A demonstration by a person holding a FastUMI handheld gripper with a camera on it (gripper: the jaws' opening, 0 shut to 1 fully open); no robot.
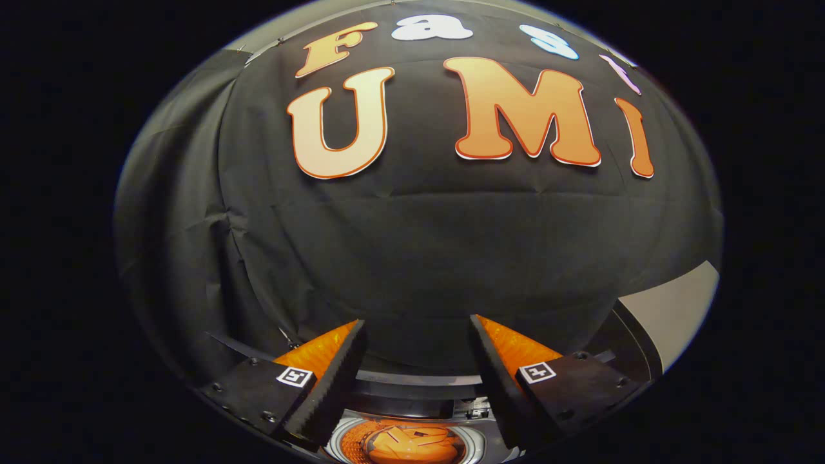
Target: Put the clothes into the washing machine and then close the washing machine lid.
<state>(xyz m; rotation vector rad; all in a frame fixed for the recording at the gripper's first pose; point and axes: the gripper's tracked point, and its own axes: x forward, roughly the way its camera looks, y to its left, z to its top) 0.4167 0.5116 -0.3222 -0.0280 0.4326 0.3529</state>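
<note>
**Two fingers spread, nothing held, drum below**

Two fingers of the tongs [417, 348] stand wide apart at the bottom centre of the frame, and we see nothing between them; they grip no cloth. Past them hangs the black booth wall [419, 238], taking up most of the frame.

At the very bottom of the frame, beneath and between the fingers, we look down into the washing machine [474, 444]: a pale round rim with an orange bundle inside, which we take to be the clothes [412, 446] already lying in the drum. A dark curved band just above the rim may be the lid [412, 379] raised at the back, though we cannot be sure.

If the clothes are indeed in, we judge the step in hand to be closing the lid. To do it well we should bring the tongs to the lid's free edge and swing it down evenly until it seats on the rim.

Much of the machine is cut off at the bottom, and the lid's hinge is not clear. A pale surface at the lower right may be the counter [677, 309] or a panel.
</note>
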